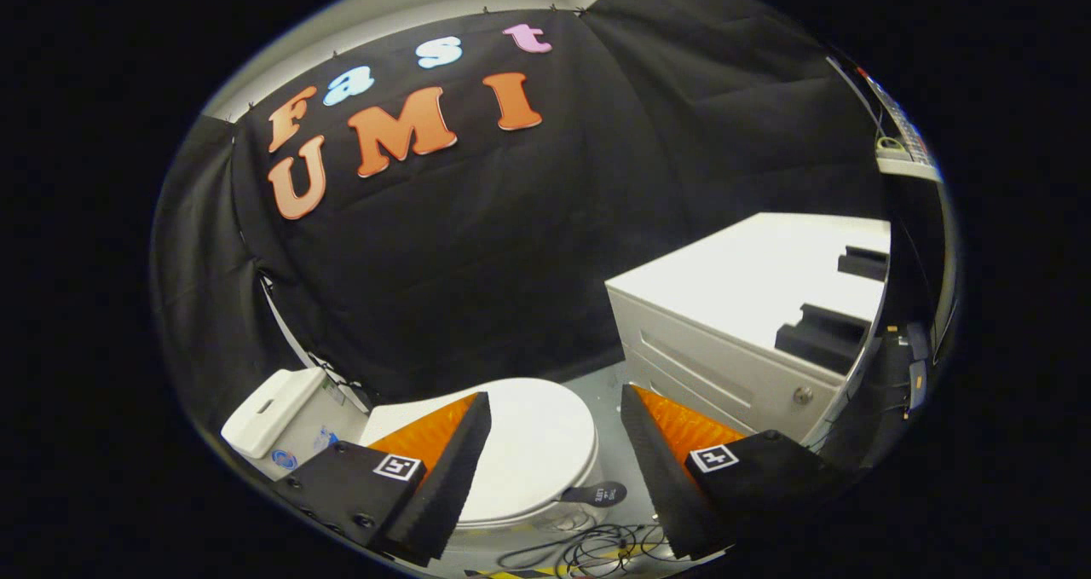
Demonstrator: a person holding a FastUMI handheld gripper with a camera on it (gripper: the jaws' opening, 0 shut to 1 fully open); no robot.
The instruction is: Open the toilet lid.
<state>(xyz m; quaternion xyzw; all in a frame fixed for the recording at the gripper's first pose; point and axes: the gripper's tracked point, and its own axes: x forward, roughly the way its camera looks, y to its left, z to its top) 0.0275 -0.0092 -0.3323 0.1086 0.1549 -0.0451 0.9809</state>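
Black-draped booth, white drawer cabinet (724, 349) at right. Toilet lid (533, 447) down flat on the bowl, below and between the fingers. Claw (554, 408) released, spread wide, touching nothing. Lifting not yet begun.

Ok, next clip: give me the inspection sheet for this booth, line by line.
Surface: grey floor around the toilet.
Job's things: toilet lid closed, white; dark tab at its front edge; tank behind.
Clutter: white cabinet beside the toilet, black blocks on top.
Claw: claw open, above the lid, touching nothing.
Cables: loose black cables on the floor in front of the toilet.
Surroundings: black cloth wall.
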